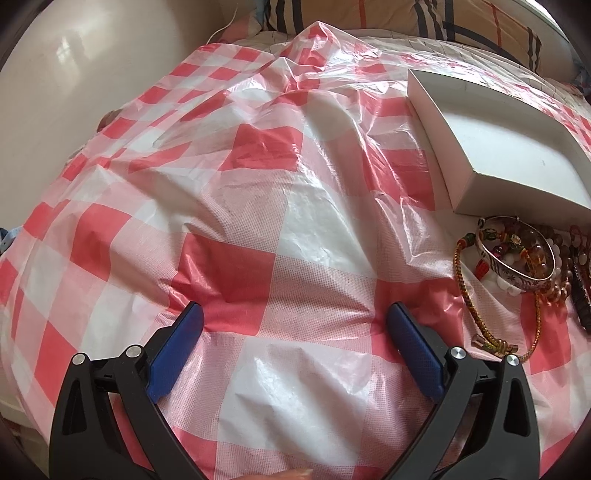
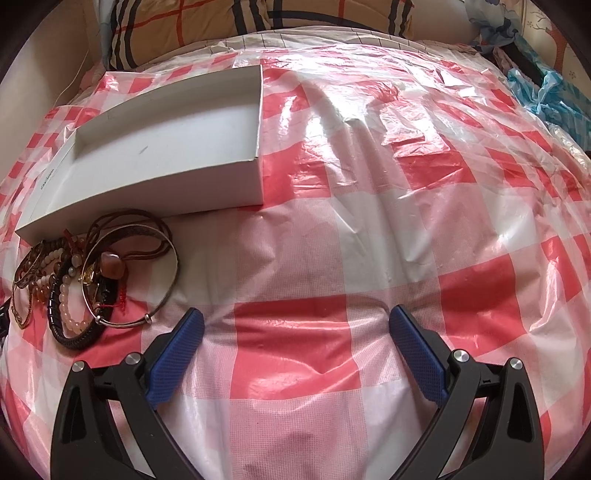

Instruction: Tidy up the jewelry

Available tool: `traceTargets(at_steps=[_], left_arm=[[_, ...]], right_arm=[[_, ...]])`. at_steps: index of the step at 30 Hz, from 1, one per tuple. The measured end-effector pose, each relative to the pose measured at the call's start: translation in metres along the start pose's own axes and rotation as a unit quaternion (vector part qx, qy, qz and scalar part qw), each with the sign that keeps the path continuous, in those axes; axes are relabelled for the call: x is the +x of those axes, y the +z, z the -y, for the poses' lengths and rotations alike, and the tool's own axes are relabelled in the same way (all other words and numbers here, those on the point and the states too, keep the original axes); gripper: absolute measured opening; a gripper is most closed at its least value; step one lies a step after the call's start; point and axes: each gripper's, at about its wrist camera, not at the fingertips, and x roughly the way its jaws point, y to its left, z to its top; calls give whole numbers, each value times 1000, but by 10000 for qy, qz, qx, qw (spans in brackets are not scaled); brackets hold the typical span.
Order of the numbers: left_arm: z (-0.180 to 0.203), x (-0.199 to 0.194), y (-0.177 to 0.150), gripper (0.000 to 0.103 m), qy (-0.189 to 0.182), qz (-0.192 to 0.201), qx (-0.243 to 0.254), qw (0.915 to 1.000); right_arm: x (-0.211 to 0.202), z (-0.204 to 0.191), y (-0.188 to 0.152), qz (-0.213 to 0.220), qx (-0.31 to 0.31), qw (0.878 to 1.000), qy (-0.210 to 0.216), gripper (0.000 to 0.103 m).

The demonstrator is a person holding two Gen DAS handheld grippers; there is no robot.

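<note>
Both the left hand-held gripper (image 1: 294, 316) and right hand-held gripper (image 2: 296, 321) hover released above the checkered plastic sheet (image 2: 332, 240). In the right wrist view the bracelet pile (image 2: 85, 280) lies at nine o'clock, touching the white box (image 2: 166, 177).

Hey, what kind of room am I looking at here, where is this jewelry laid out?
Most likely a bedroom, with the work done on a bed. A plaid pillow lies at the far end, the red-checked plastic sheet sags softly as over a mattress, and bracelets sit by a white box.
</note>
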Motion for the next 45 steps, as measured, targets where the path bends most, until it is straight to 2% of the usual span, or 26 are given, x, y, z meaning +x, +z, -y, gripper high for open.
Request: traceTargets(at_steps=[3, 5, 8, 10, 12, 16, 18, 22, 28, 32, 37, 40, 45], left_arm=[[6, -16, -3, 96, 51, 111, 104, 9999], [10, -37, -9, 96, -85, 287, 111, 9995], [16, -79, -18, 96, -402, 535, 120, 9977], [21, -114, -27, 96, -625, 850, 193, 9942], [27, -145, -39, 96, -758, 1094, 320, 9906], [38, -199, -66, 96, -709, 1559, 565, 9836], [40, -219, -80, 96, -781, 1575, 784, 9813], [34, -249, -105, 96, -942, 1444, 756, 9821], [26, -288, -143, 96, -814, 1658, 722, 9801], [16, -300, -156, 96, -937, 1606, 510, 9812], [8, -312, -169, 96, -1028, 1672, 430, 9796], [1, -313, -175, 96, -1221, 1557, 242, 9799], [-1, -315, -184, 96, -1097, 1544, 200, 9817]], right_arm=[[-2, 1, 1, -131, -20, 9999, 44, 96], [-12, -2, -2, -10, -41, 9999, 128, 96], [-56, -14, -14, 757, -259, 9968, 88, 96], [-91, -21, -26, 1383, -368, 9896, 126, 96], [-118, -23, -44, 1794, -331, 9828, 290, 96], [-145, -16, -87, 1953, -70, 9790, 571, 96], [-161, -10, -106, 2078, 43, 9763, 605, 96], [-201, -2, -137, 2550, 110, 9654, 529, 96], [-231, 5, -184, 2603, -33, 9645, 442, 96], [-237, 10, -205, 2516, -9, 9668, 457, 96], [-237, 7, -211, 2487, -93, 9678, 380, 96], [-236, 0, -213, 2495, -244, 9676, 310, 96], [-238, -6, -215, 2556, -406, 9655, 277, 96]])
